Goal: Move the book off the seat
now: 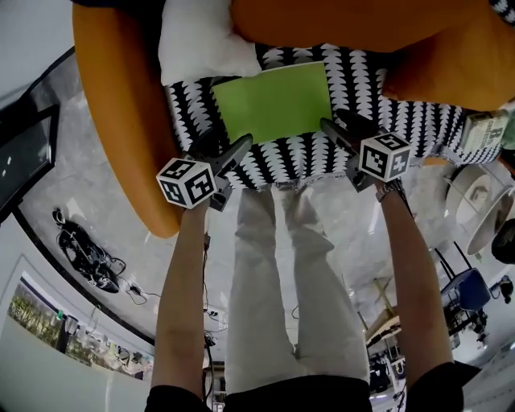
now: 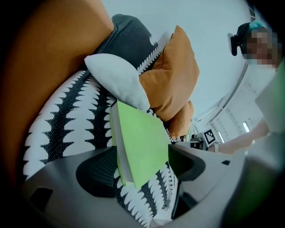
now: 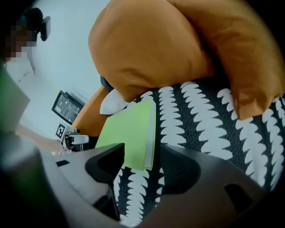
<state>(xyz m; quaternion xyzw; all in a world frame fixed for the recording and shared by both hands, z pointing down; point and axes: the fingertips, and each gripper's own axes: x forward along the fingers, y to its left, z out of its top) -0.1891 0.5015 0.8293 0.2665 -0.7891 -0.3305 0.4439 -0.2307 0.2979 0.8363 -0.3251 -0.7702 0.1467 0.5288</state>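
A thin green book [image 1: 273, 103] lies flat on the black-and-white patterned seat [image 1: 322, 157] of an orange armchair. In the head view my left gripper [image 1: 224, 147] is at the book's near left corner and my right gripper [image 1: 346, 126] at its near right corner. The left gripper view shows the book [image 2: 140, 142] with its corner between the jaws of the open left gripper [image 2: 142, 171]. In the right gripper view a corner of the book [image 3: 129, 129] sits in the gap of the right gripper [image 3: 142, 167], also open; I see no pad pressing on it.
A white pillow [image 1: 201, 48] touches the book's far left corner, and orange cushions [image 1: 362, 24] fill the back of the seat. The orange armrest [image 1: 121, 121] walls the left side. The person's legs [image 1: 282, 265] stand before the chair. A small table with a box [image 1: 487, 129] is at right.
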